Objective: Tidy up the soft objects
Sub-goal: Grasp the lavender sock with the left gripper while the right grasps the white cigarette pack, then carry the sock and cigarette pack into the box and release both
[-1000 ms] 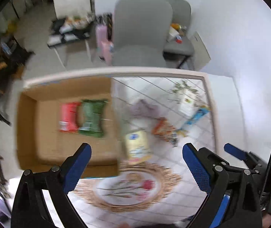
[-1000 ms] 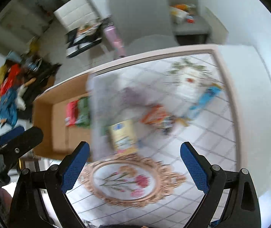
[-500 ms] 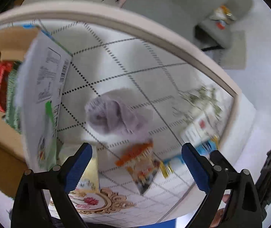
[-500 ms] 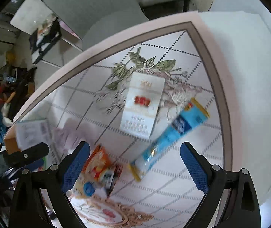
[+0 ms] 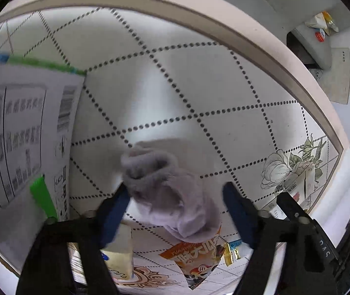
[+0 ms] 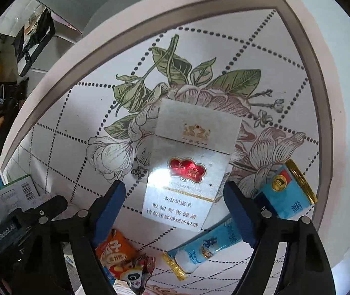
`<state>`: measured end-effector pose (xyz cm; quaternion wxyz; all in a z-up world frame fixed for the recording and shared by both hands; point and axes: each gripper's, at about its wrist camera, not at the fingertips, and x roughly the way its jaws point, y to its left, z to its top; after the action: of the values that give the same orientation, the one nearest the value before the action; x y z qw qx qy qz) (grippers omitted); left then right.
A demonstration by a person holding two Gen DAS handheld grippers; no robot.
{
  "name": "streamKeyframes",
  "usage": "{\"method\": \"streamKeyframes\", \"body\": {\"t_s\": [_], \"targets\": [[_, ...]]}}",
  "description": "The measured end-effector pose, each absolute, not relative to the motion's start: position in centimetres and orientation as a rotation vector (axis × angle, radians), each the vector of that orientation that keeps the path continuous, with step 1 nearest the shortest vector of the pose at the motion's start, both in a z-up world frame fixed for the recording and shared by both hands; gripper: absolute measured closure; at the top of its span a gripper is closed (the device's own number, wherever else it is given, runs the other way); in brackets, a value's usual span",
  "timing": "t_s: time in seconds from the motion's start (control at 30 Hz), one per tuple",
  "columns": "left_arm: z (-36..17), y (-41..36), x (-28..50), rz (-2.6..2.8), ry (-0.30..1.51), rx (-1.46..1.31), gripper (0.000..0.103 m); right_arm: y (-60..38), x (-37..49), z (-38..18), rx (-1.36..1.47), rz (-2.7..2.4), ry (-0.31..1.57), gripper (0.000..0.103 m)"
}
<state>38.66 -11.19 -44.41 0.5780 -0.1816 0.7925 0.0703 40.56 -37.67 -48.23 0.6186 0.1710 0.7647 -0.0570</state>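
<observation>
A crumpled grey-lilac sock (image 5: 172, 191) lies on the patterned tablecloth (image 5: 175, 86). My left gripper (image 5: 175, 211) is open, its blue pads either side of the sock, the left pad (image 5: 113, 211) touching it. My right gripper (image 6: 175, 209) is open over a white cigarette pack (image 6: 189, 164), pads either side of its lower half. An orange snack packet (image 6: 118, 255) lies below the right gripper's left finger and also shows in the left wrist view (image 5: 197, 258). A light blue tube (image 6: 204, 245) lies below the pack.
A white printed box flap (image 5: 20, 147) with a barcode stands close on the left. A yellow carton (image 5: 118, 258) and an ornate placemat (image 5: 150, 277) lie near the bottom. A blue box (image 6: 285, 191) sits at the right. Grey chairs stand beyond the table edge (image 5: 224, 24).
Both grippers have moved down and forward toward the table. The sock now sits between the left pads and the cigarette pack between the right pads.
</observation>
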Motion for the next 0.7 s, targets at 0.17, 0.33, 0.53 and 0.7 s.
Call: {"method": "streamKeyframes", "body": {"t_s": [0.17, 0.33, 0.53, 0.7], "targets": [[-43.4, -14.0, 39.1, 0.05, 1.835, -0.241, 0.04, -36.4, 41.2, -48.6, 0.33, -0.125, 1.783, 0.025], [-43.9, -15.7, 38.3, -0.007, 1.833, -0.189, 0.039, -34.0, 41.4, -48.9, 0.229, -0.115, 1.794, 0.025], [-44.0, -16.1, 36.8, -0.022, 1.787, -0.169, 0.059, -32.1, 40.8, -48.4, 0.126, -0.131, 1.773, 0.038], [-42.4, -17.5, 35.2, -0.074, 1.757, -0.17, 0.062, -31.2, 39.9, -48.1, 0.111, -0.12, 1.763, 0.04]]}}
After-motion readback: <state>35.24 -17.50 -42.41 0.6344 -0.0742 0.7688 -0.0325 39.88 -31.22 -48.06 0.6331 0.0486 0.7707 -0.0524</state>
